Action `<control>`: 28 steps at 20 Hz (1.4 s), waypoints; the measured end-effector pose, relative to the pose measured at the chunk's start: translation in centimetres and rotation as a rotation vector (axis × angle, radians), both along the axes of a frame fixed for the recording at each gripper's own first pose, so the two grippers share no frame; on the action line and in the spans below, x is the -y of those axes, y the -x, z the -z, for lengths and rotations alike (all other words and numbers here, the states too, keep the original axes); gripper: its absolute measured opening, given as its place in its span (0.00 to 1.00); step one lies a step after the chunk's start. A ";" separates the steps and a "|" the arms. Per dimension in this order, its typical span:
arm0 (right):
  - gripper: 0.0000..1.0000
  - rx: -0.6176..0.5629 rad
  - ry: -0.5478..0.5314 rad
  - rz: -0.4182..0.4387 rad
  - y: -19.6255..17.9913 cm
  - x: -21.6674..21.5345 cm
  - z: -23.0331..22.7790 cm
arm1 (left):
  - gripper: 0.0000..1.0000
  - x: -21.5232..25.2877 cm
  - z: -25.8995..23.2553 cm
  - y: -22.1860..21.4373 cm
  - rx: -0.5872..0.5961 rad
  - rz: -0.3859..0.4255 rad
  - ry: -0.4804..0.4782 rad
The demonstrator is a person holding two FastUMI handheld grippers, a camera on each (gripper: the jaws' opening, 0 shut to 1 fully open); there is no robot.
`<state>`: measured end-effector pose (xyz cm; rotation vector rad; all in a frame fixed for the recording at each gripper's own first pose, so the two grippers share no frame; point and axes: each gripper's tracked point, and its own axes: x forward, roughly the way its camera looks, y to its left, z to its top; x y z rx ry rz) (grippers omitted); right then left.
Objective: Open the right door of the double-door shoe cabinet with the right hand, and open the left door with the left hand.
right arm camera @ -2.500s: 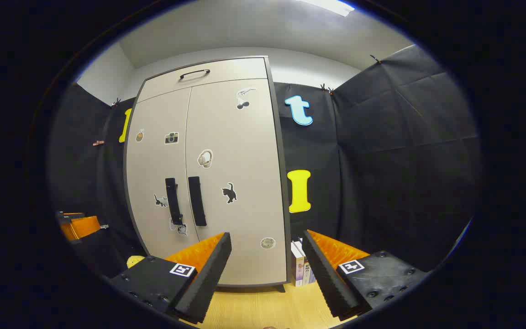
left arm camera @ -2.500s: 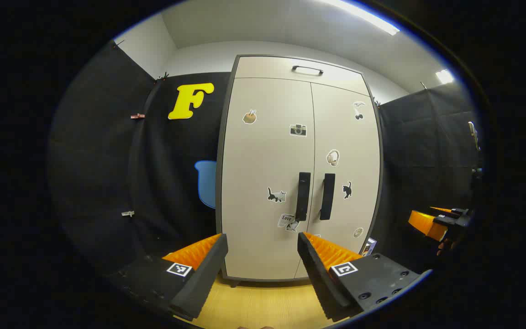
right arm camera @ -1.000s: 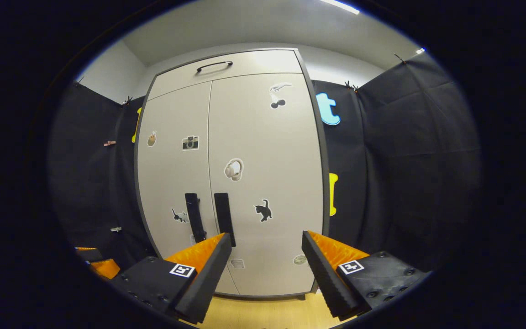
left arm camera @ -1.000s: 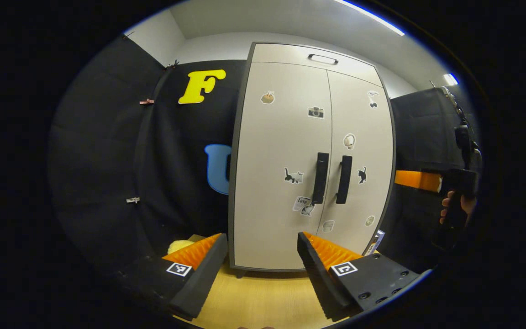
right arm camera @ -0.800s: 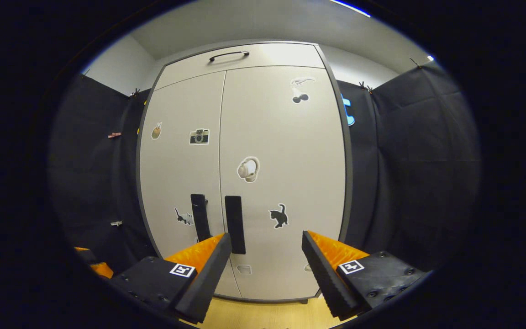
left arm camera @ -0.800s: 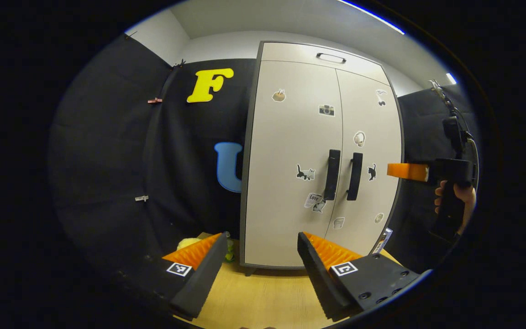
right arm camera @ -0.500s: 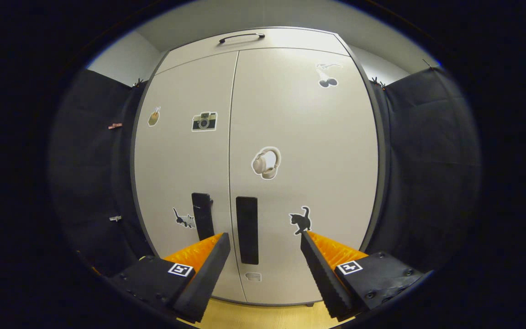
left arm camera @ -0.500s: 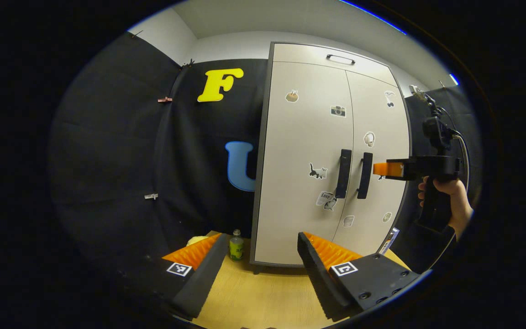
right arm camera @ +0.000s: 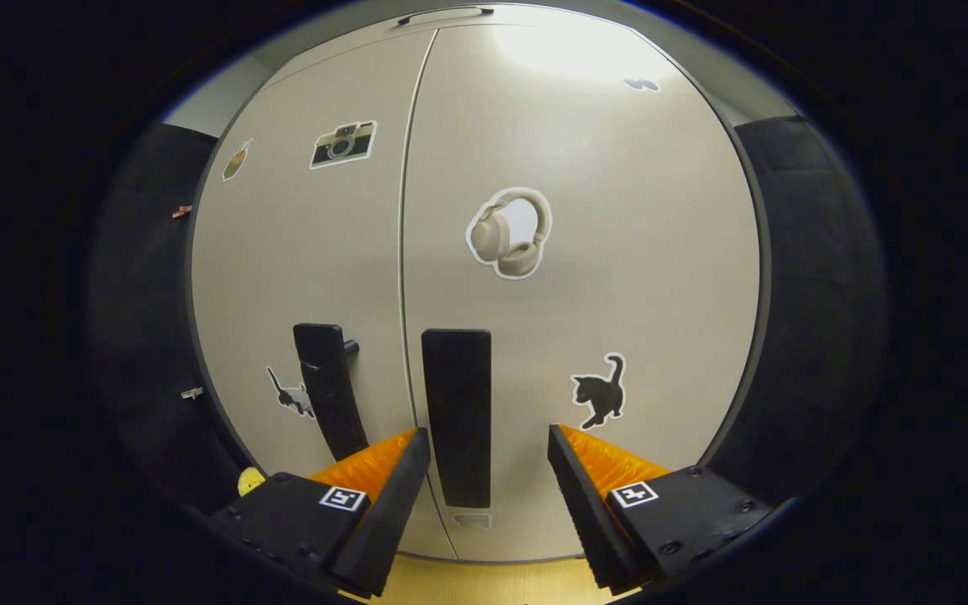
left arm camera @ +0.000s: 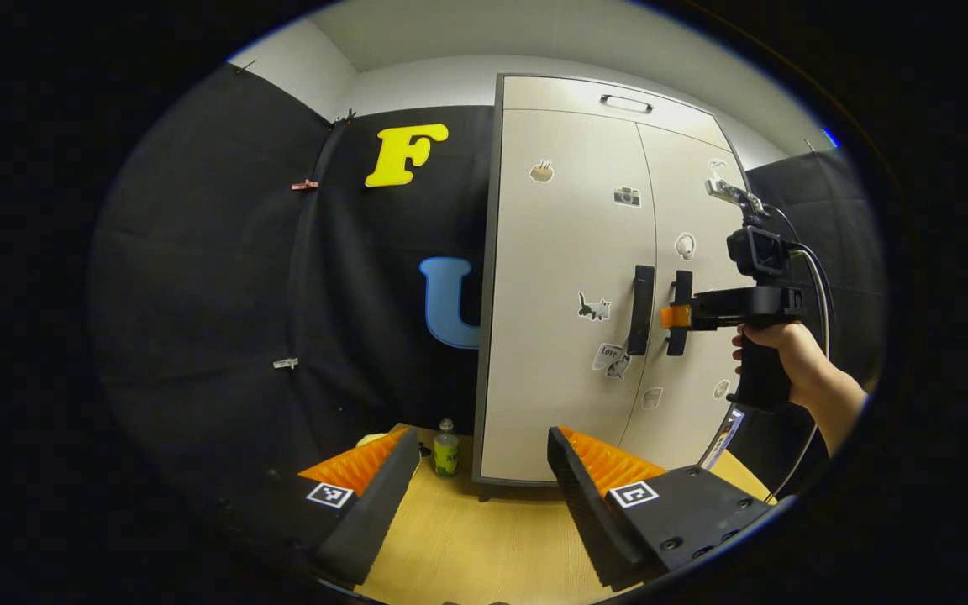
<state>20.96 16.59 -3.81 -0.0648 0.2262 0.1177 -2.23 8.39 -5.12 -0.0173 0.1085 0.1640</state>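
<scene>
The pale shoe cabinet (left arm camera: 568, 277) stands with both doors shut. In the left gripper view its left handle (left arm camera: 640, 309) and right handle (left arm camera: 682, 311) are two dark vertical bars side by side. My left gripper (left arm camera: 481, 439) is open and well back from the cabinet, low over the wooden floor. A hand (left arm camera: 786, 357) holds my right gripper (left arm camera: 674, 317) with its tips at the right handle. In the right gripper view the right gripper (right arm camera: 488, 435) is open, and the right handle (right arm camera: 456, 416) stands between its fingers, nearer the left one. The left handle (right arm camera: 328, 399) is just beside it.
A small green bottle (left arm camera: 445, 449) and a yellow object (left arm camera: 375, 439) sit on the wooden floor (left arm camera: 484, 538) left of the cabinet. A thin box (left arm camera: 723, 437) leans by its right side. A top drawer with a handle (left arm camera: 625, 103) caps the cabinet.
My right gripper has moved in close, so the right handle now stands between its open fingers. My left gripper's view has swung left. Both doors stay shut.
</scene>
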 end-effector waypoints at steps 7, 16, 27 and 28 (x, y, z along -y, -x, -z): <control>0.38 -0.034 -0.078 0.013 -0.3 -1.2 0.3 | 0.95 0.4 1.1 0.7 -0.028 0.012 0.006; 0.19 -0.028 -0.039 -0.038 0.3 -1.4 0.2 | 0.95 2.2 1.0 1.5 -0.042 0.039 0.058; 0.13 -0.024 -0.058 -0.143 5.2 0.5 -0.7 | 0.95 6.8 -0.4 0.3 -0.018 0.143 0.017; 0.13 -0.016 -0.057 -0.143 5.7 0.9 -0.9 | 0.95 7.3 -0.6 0.0 -0.018 0.152 0.009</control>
